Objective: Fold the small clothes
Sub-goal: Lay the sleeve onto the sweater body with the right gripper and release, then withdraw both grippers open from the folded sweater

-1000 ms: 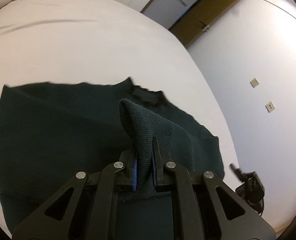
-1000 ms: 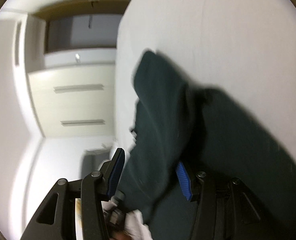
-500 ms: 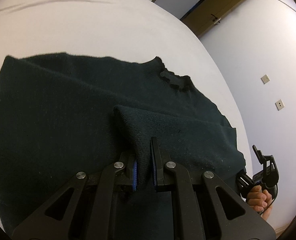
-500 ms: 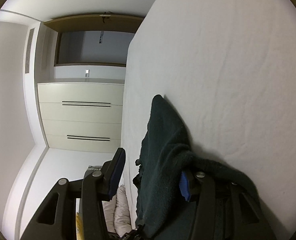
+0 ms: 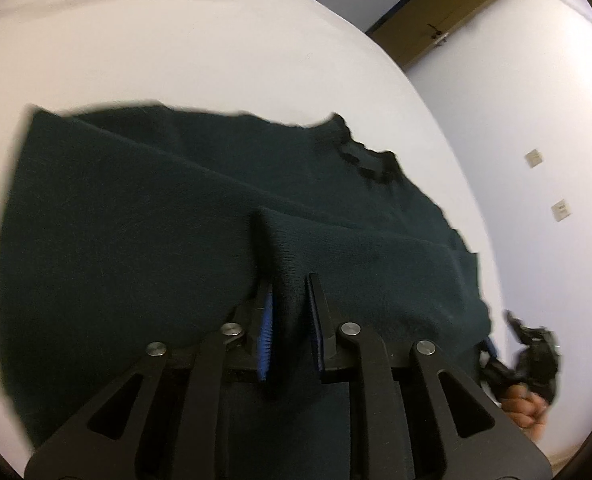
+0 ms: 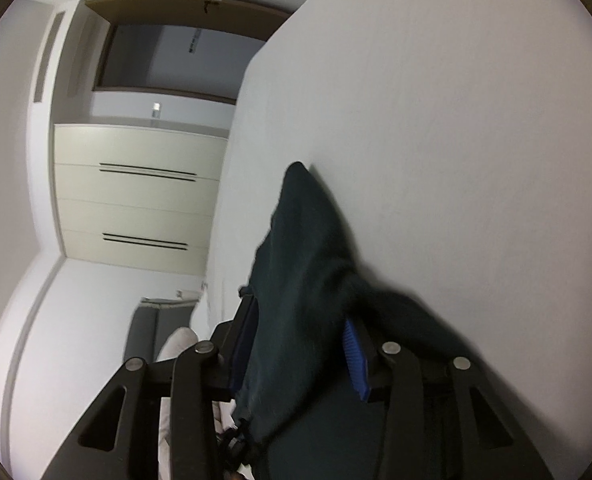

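Right gripper (image 6: 300, 352) fingers now narrowed onto dark sweater (image 5: 135, 240); left gripper (image 5: 289, 320) pinching its fold.

A dark green knitted sweater (image 5: 143, 232) lies spread over the white bed sheet, its ribbed collar (image 5: 366, 158) toward two o'clock in the left wrist view and its far edge running toward ten o'clock. A ridge of knit is drawn up near the centre toward six o'clock. In the right wrist view, a fold (image 6: 300, 264) of it rises, peaking toward twelve o'clock
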Tool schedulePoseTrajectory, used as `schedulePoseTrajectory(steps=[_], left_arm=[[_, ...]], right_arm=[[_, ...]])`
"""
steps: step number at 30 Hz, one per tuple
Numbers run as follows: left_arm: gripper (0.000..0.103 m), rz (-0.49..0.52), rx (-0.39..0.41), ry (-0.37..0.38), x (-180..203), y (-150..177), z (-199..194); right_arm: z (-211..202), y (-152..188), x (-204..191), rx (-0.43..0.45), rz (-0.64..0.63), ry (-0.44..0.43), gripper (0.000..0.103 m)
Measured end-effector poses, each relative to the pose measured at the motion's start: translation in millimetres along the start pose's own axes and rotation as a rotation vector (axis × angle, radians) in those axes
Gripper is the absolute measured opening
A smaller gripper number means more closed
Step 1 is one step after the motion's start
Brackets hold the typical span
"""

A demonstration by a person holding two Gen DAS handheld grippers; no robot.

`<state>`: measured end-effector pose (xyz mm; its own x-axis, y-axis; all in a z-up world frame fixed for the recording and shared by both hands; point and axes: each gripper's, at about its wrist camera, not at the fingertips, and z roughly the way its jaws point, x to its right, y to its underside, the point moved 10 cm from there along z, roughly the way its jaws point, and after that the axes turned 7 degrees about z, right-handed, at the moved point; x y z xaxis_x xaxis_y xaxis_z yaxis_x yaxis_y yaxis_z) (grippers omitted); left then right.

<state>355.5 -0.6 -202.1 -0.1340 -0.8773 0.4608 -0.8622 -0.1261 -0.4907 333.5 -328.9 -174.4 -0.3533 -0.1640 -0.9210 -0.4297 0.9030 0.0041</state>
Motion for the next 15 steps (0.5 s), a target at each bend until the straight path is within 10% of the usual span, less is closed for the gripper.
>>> schedulePoseTrajectory(steps=[4,10,15], left_arm=[[0.016,0.114,0.099,-0.214,0.3,-5.9,-40.6],[0.016,0.351,0.125,-0.286,46.2,-7.3,-25.0],[0.019,0.340,0.069,-0.334,23.1,8.5,16.1]], right_arm=[[-37.4,5.6,-12.5,0.035,-0.041,0.019,0.054],[-5.4,18.9,-64.9,-0.040,-0.188,-0.040,0.054],[51.4,25.9,-48.7,-0.160,-0.210,0.013,0.054]])
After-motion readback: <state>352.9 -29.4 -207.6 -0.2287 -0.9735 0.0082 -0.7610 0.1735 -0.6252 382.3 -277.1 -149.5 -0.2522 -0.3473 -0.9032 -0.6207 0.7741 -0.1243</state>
